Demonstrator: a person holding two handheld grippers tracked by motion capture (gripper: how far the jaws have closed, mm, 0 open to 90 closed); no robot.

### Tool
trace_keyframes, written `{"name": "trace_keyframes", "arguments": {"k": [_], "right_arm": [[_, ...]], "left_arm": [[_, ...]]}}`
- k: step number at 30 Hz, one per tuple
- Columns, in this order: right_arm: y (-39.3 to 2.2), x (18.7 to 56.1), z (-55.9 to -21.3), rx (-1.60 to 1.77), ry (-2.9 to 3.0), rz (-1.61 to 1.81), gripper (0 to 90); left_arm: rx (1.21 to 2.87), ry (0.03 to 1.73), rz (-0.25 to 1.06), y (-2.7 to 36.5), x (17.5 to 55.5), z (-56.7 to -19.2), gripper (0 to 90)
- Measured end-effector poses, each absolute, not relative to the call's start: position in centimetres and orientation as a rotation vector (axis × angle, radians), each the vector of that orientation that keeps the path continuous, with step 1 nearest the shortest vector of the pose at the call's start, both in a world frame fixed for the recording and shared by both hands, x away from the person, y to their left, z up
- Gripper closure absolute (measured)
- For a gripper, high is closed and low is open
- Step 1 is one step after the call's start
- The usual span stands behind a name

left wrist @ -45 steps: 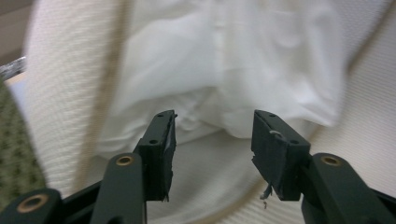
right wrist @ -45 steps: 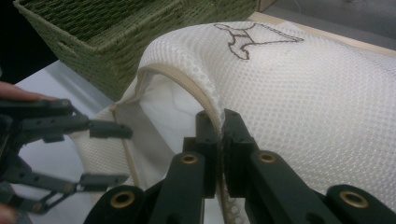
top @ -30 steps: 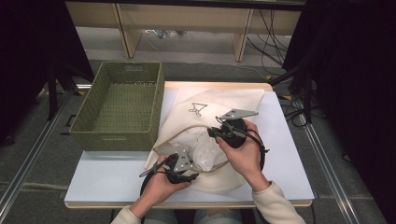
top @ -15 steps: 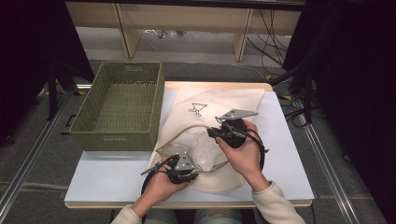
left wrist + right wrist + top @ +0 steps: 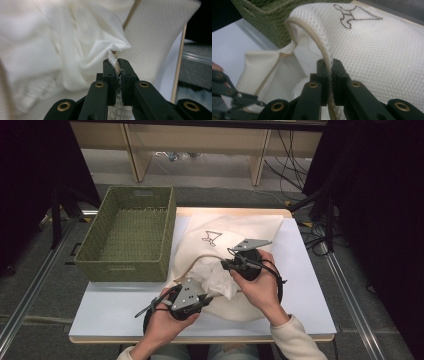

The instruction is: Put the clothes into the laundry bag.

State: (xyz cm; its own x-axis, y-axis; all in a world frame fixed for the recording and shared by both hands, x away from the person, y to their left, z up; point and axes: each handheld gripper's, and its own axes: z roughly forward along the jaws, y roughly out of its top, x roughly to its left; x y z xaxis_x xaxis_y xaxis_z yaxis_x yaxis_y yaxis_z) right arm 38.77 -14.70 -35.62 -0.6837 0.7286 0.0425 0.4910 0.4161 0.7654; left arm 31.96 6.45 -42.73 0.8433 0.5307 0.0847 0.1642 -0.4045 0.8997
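White mesh laundry bag [image 5: 235,232]: my right gripper [image 5: 328,65] pinches its rim, left gripper [image 5: 117,65] just closed on the opposite edge; next, spread the mouth.

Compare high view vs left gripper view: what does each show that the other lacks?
High view alone: the green woven basket left of the mesh laundry bag, the dark emblem on the bag, the right gripper shut on the bag's rim, and both hands.
Left gripper view alone: the jaws up close, shut on the bag's edge trim.
Both: the mesh bag, the white cloth inside it, the left gripper and the white table.
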Motion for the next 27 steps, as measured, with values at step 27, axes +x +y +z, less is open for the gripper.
{"name": "trace_keyframes", "arguments": {"k": [27], "right_arm": [[-14.3,39.7,-38.3,1.050,2.512,0.938,86.7]], "left_arm": [[1.892,0.450,0.513,7.1,31.9,-41.3,84.4]]}}
